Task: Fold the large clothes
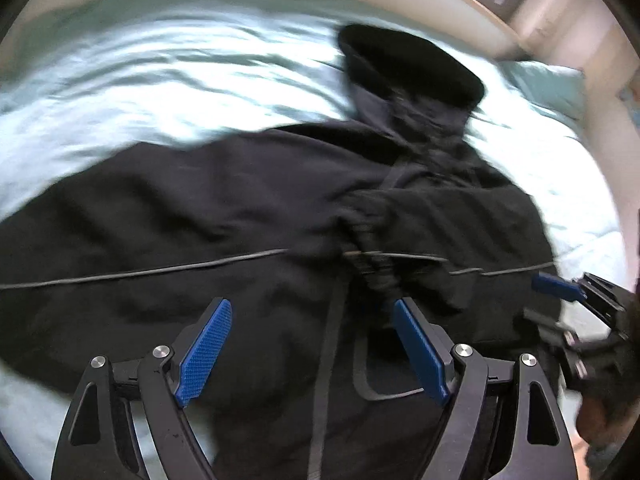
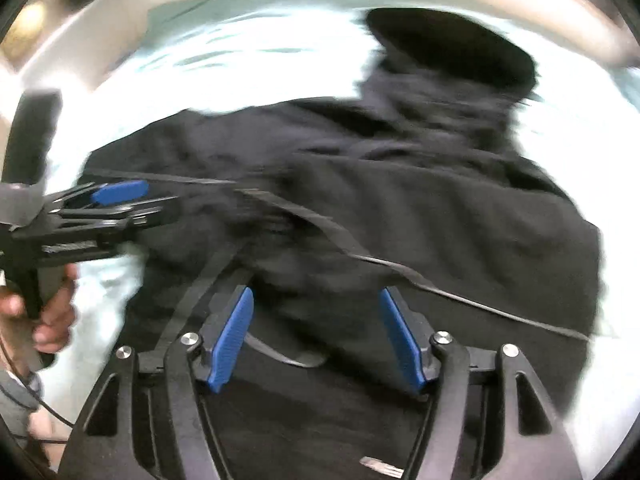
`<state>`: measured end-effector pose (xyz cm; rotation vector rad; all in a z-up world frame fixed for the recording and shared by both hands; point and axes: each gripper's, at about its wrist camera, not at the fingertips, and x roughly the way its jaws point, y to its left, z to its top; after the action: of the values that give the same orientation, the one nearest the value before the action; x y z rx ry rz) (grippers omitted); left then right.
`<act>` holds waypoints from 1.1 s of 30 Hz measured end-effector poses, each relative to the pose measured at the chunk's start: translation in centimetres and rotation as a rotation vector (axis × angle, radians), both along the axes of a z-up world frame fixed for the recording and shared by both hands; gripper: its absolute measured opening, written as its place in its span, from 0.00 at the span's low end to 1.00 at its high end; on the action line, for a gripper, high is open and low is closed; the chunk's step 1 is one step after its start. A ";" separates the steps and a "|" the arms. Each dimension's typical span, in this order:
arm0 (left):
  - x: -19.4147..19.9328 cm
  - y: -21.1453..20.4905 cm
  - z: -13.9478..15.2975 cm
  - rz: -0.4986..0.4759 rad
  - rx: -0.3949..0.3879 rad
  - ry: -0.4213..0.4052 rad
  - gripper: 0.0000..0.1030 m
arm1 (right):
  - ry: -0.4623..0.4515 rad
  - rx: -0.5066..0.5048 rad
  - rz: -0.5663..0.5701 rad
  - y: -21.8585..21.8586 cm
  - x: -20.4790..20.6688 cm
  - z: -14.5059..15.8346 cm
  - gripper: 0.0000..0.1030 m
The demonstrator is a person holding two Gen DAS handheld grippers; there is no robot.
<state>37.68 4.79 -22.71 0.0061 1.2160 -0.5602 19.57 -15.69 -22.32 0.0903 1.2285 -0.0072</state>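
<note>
The left tongs (image 1: pixel 312 308) are spread wide, their blue pads (image 1: pixel 205 350) apart with nothing between them, hanging just above the near part of a black hooded garment (image 1: pixel 224 200). Directly beneath the gap runs a flat dark drawstring (image 1: pixel 328 360), and a second cord loops beside the right-hand pad. The right tongs (image 2: pixel 316 294) are likewise spread, empty, poised over the same black cloth, with a loop of grey cord (image 2: pixel 280 354) lying between their pads. To the left of the right tongs, the left tongs show from the side, gripped by the person's left hand (image 2: pixel 52 312); in the left wrist view the right tongs (image 1: pixel 560 286) show at the far right edge, blurred.

Just past both sets of tongs, a thin pale line (image 1: pixel 160 270) crosses the garment from side to side, and a bunched, ribbed cuff (image 1: pixel 368 240) lies ahead of the left tongs' right pad. Farther on, the cloth gathers into the hood (image 1: pixel 408 64), which points away from the tongs. The garment lies spread on a bed covered by a rumpled pale teal sheet (image 1: pixel 160 64), which shows beyond and to both sides of it. A pillow (image 1: pixel 548 84) sits far right of the hood. Both views are motion-blurred.
</note>
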 end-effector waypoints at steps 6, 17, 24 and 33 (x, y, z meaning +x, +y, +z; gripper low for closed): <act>2.4 -4.4 -4.2 -0.043 -0.050 0.096 0.73 | 0.138 -0.052 -0.201 -9.1 -1.4 -5.0 0.54; 4.1 -3.3 2.7 -0.021 -0.178 -0.075 0.17 | 0.078 -0.051 -0.242 -10.6 -1.2 -2.1 0.53; 6.5 -0.3 -4.8 -0.039 -0.019 0.126 0.23 | 0.185 -0.043 -0.311 -11.6 0.8 -8.1 0.53; 5.0 2.3 -4.1 0.019 -0.064 0.113 0.29 | 0.211 -0.029 -0.274 -11.5 1.6 -7.2 0.55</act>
<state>42.68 7.05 -26.80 -0.0923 1.3066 -0.5887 21.20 -27.22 -29.50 0.2370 1.4184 -0.2784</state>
